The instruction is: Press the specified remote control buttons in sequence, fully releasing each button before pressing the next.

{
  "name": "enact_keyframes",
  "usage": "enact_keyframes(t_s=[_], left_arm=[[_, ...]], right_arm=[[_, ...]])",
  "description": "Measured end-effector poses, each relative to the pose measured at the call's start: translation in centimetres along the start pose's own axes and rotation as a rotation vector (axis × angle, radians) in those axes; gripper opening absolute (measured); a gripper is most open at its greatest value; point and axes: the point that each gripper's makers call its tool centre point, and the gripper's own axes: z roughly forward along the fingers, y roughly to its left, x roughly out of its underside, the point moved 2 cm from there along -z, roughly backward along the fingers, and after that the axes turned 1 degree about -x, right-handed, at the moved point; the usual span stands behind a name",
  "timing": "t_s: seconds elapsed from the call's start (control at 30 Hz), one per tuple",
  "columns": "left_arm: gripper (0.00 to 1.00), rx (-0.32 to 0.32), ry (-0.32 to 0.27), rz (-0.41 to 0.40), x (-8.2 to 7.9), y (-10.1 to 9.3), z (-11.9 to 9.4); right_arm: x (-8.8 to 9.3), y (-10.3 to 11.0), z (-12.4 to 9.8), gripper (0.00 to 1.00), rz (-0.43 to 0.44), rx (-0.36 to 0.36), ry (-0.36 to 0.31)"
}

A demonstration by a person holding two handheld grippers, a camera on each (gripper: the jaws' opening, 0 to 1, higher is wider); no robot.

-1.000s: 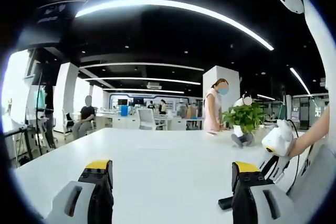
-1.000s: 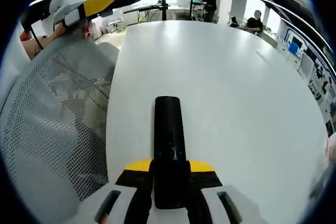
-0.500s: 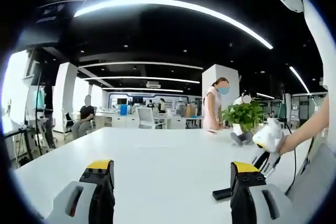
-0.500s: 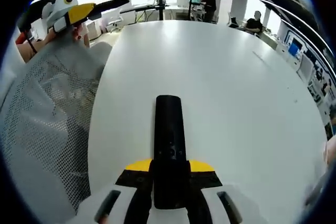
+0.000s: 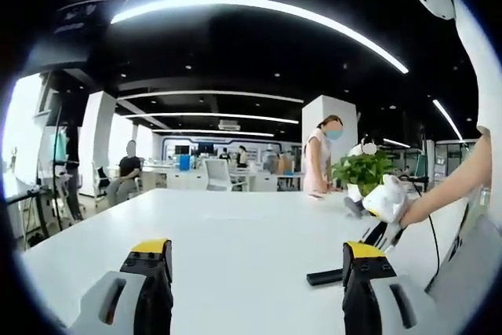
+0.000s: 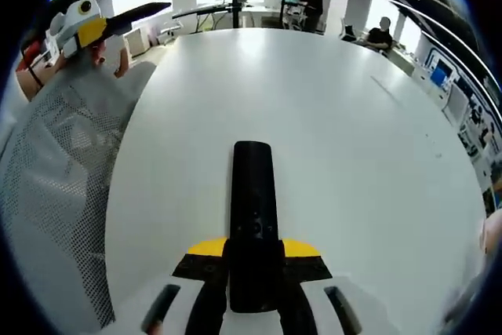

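Landmark: the white table [image 6: 314, 115]. Right gripper [image 6: 254, 260] is clamped on the near end of a black remote control [image 6: 252, 194]; the remote runs straight forward from between the jaws, its far end held out over the table's near part, buttons facing up. Whether it rests on the table surface or hangs just above cannot be told. In the left gripper view the same remote [image 5: 325, 276] appears low over the table with the right gripper [image 5: 384, 217] behind it and a forearm leading off toward the table's edge. Left gripper [image 5: 255, 280] stands wide, nothing between its jaws, pointing out level across the table and well apart from the remote; in the right gripper view it [image 6: 82, 25] sits off beyond the table's edge, above a mesh chair back [image 6: 47, 194]. A potted plant [image 5: 363, 174] stands at the table's far side; people stand and sit beyond it in the open office. Judgement on progress: remote is picked up and presented, but no jaw or tip is on any button, so the press sequence looks unstarted or between presses; which cannot be told. Left to do, likely: bring the free gripper over and work the buttons one at a time.
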Motion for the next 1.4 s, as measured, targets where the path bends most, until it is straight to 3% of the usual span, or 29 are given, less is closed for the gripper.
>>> enact_keyframes(t_s=[1.4], left_arm=[[0.91, 0.003, 0.026, 0.006, 1.2, 0.0, 0.2]], right_arm=[[-1.7, -10.4, 1.0, 0.21, -0.031, -0.021, 0.09]])
